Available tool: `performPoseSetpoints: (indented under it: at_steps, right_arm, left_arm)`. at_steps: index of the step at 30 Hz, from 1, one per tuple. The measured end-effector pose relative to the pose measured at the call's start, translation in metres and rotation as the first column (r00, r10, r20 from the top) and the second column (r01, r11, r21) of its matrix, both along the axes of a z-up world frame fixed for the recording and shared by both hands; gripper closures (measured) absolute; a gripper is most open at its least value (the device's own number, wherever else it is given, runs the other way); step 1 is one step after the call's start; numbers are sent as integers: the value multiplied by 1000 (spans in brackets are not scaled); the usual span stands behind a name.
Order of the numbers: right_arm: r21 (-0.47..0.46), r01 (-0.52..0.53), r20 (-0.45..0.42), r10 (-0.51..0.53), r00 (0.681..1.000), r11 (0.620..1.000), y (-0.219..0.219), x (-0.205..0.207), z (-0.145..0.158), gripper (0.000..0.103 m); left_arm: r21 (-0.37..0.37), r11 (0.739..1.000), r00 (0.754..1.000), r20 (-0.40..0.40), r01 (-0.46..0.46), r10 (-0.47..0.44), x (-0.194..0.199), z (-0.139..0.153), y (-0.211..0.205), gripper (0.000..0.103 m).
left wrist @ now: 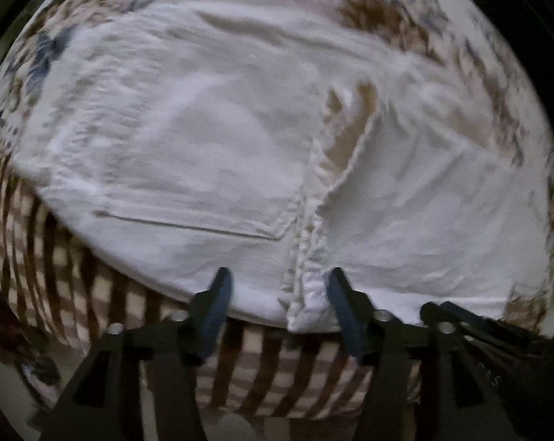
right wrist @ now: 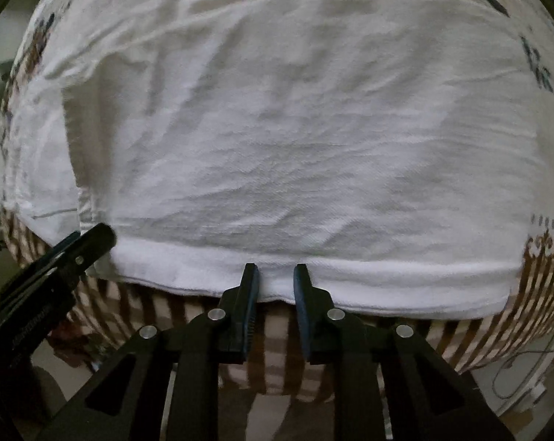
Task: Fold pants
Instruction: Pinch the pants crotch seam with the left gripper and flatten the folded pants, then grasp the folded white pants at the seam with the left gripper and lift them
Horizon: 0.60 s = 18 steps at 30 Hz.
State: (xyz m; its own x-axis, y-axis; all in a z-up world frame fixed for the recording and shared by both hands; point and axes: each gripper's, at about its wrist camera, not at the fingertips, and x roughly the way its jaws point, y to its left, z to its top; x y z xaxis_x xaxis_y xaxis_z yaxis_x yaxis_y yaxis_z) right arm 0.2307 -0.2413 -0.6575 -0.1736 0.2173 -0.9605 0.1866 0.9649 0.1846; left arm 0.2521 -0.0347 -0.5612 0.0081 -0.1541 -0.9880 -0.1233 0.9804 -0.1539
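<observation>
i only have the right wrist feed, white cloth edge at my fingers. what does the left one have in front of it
Observer: The left gripper straddles a bunched, gathered seam of the pants, at their near edge.
Operator: is it clamped on it
Observer: No, its jaws stand wide open, one either side of the seam.
Operator: any landmark near it
Observer: A slit pocket opening runs just left of that seam.
Operator: what's under the pants there
Observer: A brown and white checked cover, floral farther back.
</observation>
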Motion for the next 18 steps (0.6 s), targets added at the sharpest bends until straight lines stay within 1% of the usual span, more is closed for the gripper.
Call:
performPoseSetpoints:
  at_steps: [1,2,3,4,5,6,8,9,10,11,12,13,14,15,16,17,18]
  right_arm:
    - [7,9,10,-9,1000,1000,-3,0,6,43]
    - [14,15,21,-16,1000,1000,-2,1,12,20]
    - [21,18,30,-18,999,1000,0,2,16,17]
    - [21,18,40,-19,999,1000,3,4,20,17]
    - [16,18,50,-19,999,1000,8,6,24,17]
    - [16,15,62,-16,998,1000,12,9,27,17]
    - [17,4,72,-6,997,1000,26,16,28,17]
    - [14,1,74,-2,997,1000,38,20,29,17]
    - [11,-5,74,4,997,1000,47,29,26,17]
    - [11,-7,77,6,997,1000,53,35,23,17]
    - [11,-7,80,6,997,1000,55,43,27,17]
    - [5,-10,84,9,996,1000,62,50,23,17]
    - [0,-10,85,10,996,1000,63,56,21,17]
    - [-3,-7,86,8,996,1000,63,67,23,17]
    - [-7,-8,84,8,996,1000,60,79,24,17]
    - [-19,-13,80,15,997,1000,63,84,21,17]
    - [-32,-21,75,24,997,999,57,92,22,17]
  left_arm:
    - [-30,999,999,17,-33,33,0,6,8,17]
    - [-62,996,997,34,-68,70,-1,12,17,0]
    - [-116,985,989,60,-124,132,-1,19,33,0]
    - [-155,972,979,76,-175,189,-2,23,47,0]
    - [-173,962,970,85,-210,227,-2,25,58,0]
    - [-195,942,950,101,-274,297,-4,25,76,0]
    - [-205,897,899,126,-391,420,-11,24,108,0]
    - [-210,856,856,125,-472,502,-16,18,130,0]
    - [-213,821,822,112,-529,558,-19,12,144,0]
    - [-221,782,785,95,-583,612,-22,5,156,1]
    - [-233,739,745,77,-632,662,-25,-4,169,1]
    - [-246,704,714,61,-666,697,-28,-12,176,2]
    - [-253,674,687,49,-694,725,-31,-18,183,7]
    - [-259,648,663,37,-717,748,-34,-25,190,16]
    - [-281,611,633,15,-740,774,-34,-36,197,19]
    - [-294,595,621,7,-748,784,-32,-38,201,22]
    - [-313,576,604,10,-755,797,-29,-41,204,26]
